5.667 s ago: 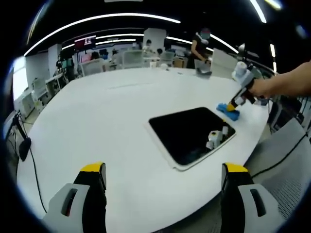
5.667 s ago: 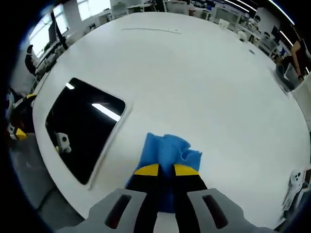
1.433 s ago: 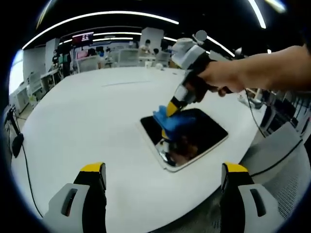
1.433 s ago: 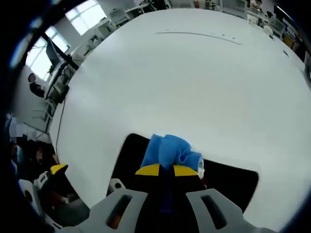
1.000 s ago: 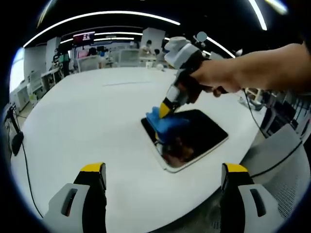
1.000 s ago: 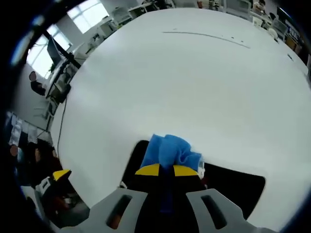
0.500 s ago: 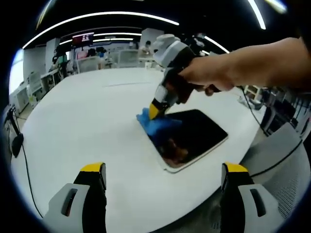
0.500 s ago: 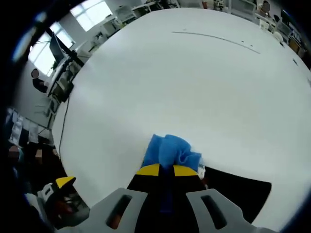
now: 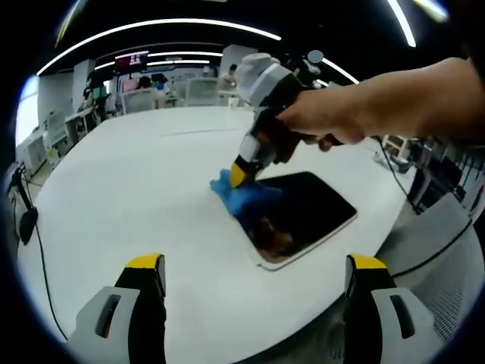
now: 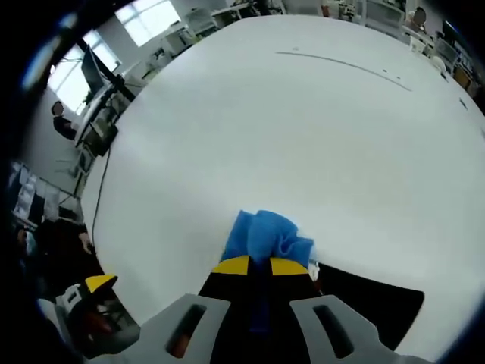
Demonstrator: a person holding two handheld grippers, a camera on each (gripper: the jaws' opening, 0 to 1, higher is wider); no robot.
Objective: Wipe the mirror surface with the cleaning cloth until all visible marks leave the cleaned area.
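The mirror (image 9: 299,214) lies flat on the white table (image 9: 136,197), near the table edge on the side of the grey chair (image 9: 447,250). It is a dark rectangle with rounded corners and a thin light frame. The blue cloth (image 9: 239,193) sits on the corner of the mirror that is farthest from the chair, partly on the glass and partly over the frame onto the table. The right gripper (image 9: 241,173) is held in a hand (image 9: 322,121) that comes in from the side of the chair, and its yellow-tipped jaws are closed tight on the cloth, pressing it down at that mirror corner. In the right gripper view the same cloth (image 10: 264,236) bunches out in front of the right gripper (image 10: 259,267), with the dark mirror (image 10: 371,307) behind the jaws and the table (image 10: 303,129) ahead. The left gripper (image 9: 254,265) hangs above the near table edge, well apart from the mirror; its jaws stand wide and hold nothing. On the glass near the cloth there is a reddish-brown patch, but I cannot tell if it is a mark or a reflection.
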